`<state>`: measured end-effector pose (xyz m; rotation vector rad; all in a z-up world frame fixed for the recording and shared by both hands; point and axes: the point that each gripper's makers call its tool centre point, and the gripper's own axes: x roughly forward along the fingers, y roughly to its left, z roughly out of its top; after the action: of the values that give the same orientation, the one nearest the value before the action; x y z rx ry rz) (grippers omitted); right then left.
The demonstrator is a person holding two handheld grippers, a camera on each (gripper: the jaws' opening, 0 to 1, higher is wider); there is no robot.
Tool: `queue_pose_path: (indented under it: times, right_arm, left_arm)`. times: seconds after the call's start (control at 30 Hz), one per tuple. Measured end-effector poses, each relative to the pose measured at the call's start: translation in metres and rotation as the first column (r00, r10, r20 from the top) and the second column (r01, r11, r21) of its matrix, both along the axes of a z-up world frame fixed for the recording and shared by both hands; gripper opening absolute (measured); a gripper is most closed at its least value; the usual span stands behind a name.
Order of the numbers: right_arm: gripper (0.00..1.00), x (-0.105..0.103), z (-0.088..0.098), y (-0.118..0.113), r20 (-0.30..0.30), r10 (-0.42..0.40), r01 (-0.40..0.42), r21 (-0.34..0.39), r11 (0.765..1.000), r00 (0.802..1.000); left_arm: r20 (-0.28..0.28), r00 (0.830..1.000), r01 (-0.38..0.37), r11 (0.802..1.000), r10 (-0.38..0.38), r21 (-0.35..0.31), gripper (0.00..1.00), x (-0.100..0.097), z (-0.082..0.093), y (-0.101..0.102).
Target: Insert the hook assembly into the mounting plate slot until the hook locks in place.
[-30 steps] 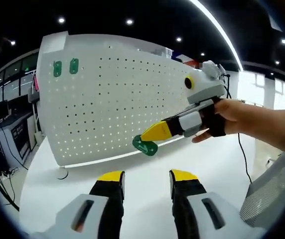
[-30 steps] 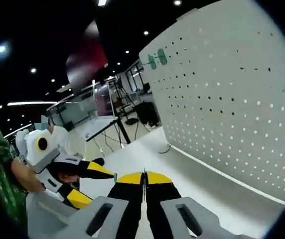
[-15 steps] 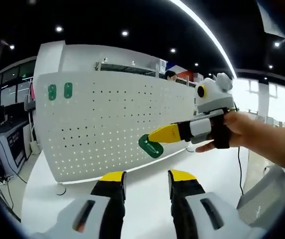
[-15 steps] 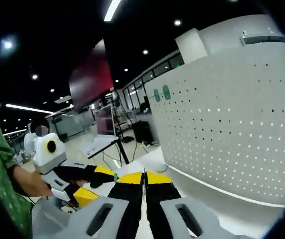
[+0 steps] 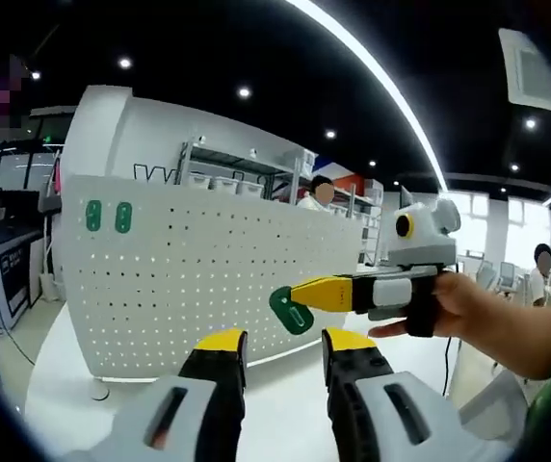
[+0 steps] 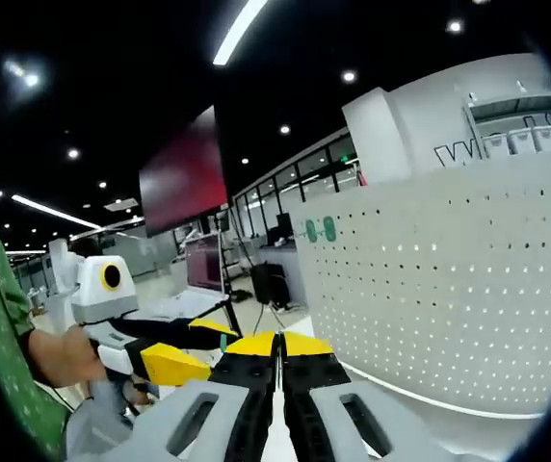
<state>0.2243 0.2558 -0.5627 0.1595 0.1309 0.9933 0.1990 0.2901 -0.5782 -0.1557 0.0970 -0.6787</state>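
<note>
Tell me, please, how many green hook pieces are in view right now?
3. Two small green hook pieces sit side by side at the upper corner of the white perforated pegboard; a third green hook is held in the right claw. Others may be hidden.

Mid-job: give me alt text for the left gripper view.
The right tongs, held in a hand, grip a green hook before a white pegboard with two green hooks mounted top-left. The left tongs stand open below.

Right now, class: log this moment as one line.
right tongs: shut on green hook | left tongs: open, holding nothing | hook: off pegboard
</note>
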Motion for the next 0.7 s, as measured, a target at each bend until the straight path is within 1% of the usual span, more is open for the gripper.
queue_pose_path:
  times: [0.1,0.17,0.23,0.37,0.47,0.57,0.7]
  right_arm:
    - [0.0,-0.002,0.008,0.002,0.019,-0.004,0.003,0.018,1.0,1.0]
    - [0.0,-0.003,0.012,0.004,0.028,-0.006,0.005,0.028,1.0,1.0]
    - [0.0,-0.002,0.013,0.004,0.033,-0.01,0.009,0.036,0.999,0.999]
    - [0.0,-0.001,0.017,0.006,0.042,-0.016,0.014,0.046,0.999,0.999]
    - [0.0,-0.001,0.017,0.007,0.042,-0.014,0.012,0.049,0.999,0.999]
    - [0.0,0.0,0.017,0.008,0.046,-0.015,0.013,0.048,0.999,0.999]
    - [0.0,0.001,0.016,0.009,0.047,-0.015,0.013,0.046,0.999,0.999]
  left_arm:
    - [0.004,1.0,0.0,0.999,0.001,-0.051,0.28,0.003,0.011,0.001]
    - [0.001,1.0,-0.002,0.997,0.002,-0.073,0.27,0.005,0.015,0.002]
    - [-0.004,1.0,-0.005,0.996,0.005,-0.095,0.26,0.007,0.018,0.003]
    - [-0.017,1.0,0.002,0.991,-0.004,-0.135,0.23,0.008,0.02,0.001]
    - [-0.024,1.0,0.002,0.985,-0.007,-0.175,0.18,0.009,0.022,0.001]
    - [-0.032,0.999,0.006,0.98,-0.013,-0.197,0.14,0.009,0.022,0.0]
    - [-0.027,0.999,0.017,0.979,-0.023,-0.204,0.07,0.008,0.023,-0.002]
